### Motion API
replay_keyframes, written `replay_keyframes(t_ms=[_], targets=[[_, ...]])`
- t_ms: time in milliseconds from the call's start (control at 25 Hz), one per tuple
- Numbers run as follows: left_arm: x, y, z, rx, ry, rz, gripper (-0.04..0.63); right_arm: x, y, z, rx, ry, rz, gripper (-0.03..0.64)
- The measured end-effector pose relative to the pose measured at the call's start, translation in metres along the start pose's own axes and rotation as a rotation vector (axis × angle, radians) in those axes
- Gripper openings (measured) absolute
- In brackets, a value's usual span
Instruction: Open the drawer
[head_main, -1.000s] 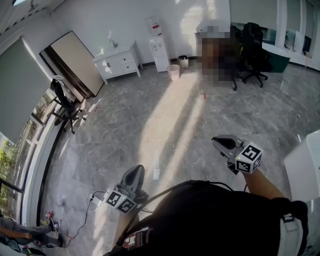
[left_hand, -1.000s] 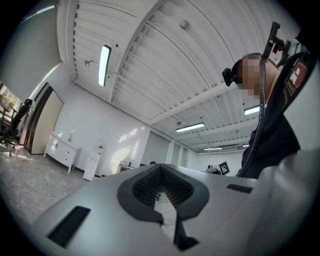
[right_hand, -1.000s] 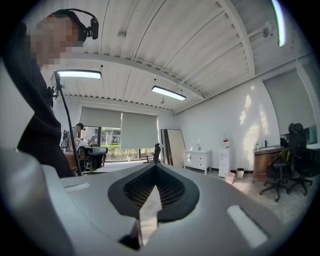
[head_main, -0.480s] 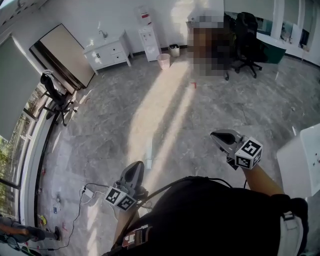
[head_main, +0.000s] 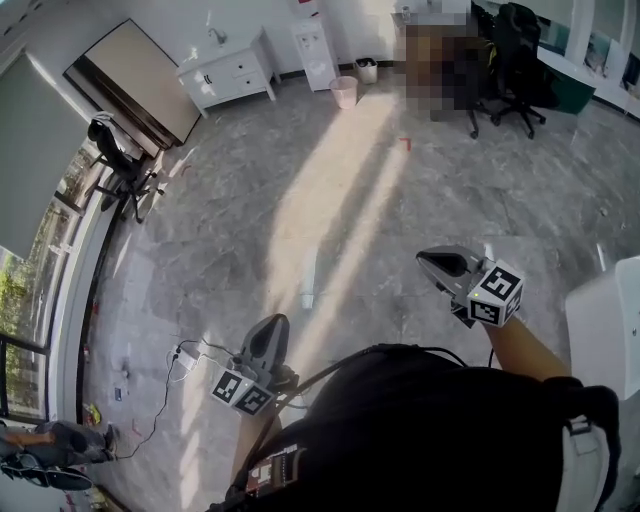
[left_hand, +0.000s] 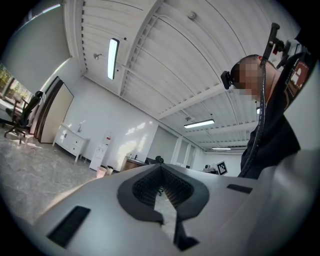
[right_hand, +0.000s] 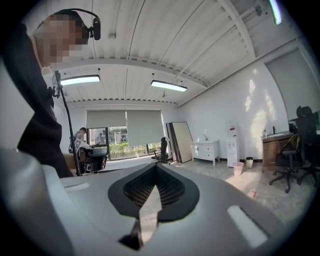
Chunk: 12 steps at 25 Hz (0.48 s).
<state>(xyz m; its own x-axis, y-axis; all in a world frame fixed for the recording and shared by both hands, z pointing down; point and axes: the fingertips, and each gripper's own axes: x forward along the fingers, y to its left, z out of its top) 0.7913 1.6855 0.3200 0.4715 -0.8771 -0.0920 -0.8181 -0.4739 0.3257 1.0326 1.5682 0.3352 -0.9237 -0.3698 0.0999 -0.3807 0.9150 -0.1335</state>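
Far left: a black office chair (head_main: 118, 170) stands by the window wall. Loose cables (head_main: 185, 358) lie on the grey floor, nearer the person.
Back left: a large board (head_main: 135, 88) leans against the wall.
Drawer: the only drawer (head_main: 250, 63) fronts in sight belong to a white cabinet (head_main: 210, 88) against the far wall, well apart from both grippers. They are too small to tell whether any is pulled out.
Left gripper (head_main: 274, 321): held low over the floor, in front of the person's dark top (head_main: 420, 430). Its own view shows the jaws clenched together with nothing between them.
Centre back: a white water dispenser (head_main: 313, 45), its top cut off by the frame, with a pink bin (head_main: 344, 91) near it.
Right gripper (head_main: 423, 258): held a little higher in the head view. Its jaws are pressed tip to tip, grasping nothing.
Back right: a black swivel chair (head_main: 518, 55), partly cut off at the top.
Right edge: a white piece of furniture (head_main: 608, 335), mostly outside the frame; what it is cannot be made out.
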Motion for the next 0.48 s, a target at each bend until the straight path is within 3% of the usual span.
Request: replay_keyframes(t_ms=[200,480], targets=[[-0.013,0.061,0.021,0.000,-0.038,0.010,-0.009,0.067,-0.001,0.013,-0.034,-0.001,0.011,-0.002],[-0.053,0.178,0.100,0.065,-0.060,0.003,-0.009,0.193,0.028,0.065,-0.082,-0.054,-0.002,-0.002]])
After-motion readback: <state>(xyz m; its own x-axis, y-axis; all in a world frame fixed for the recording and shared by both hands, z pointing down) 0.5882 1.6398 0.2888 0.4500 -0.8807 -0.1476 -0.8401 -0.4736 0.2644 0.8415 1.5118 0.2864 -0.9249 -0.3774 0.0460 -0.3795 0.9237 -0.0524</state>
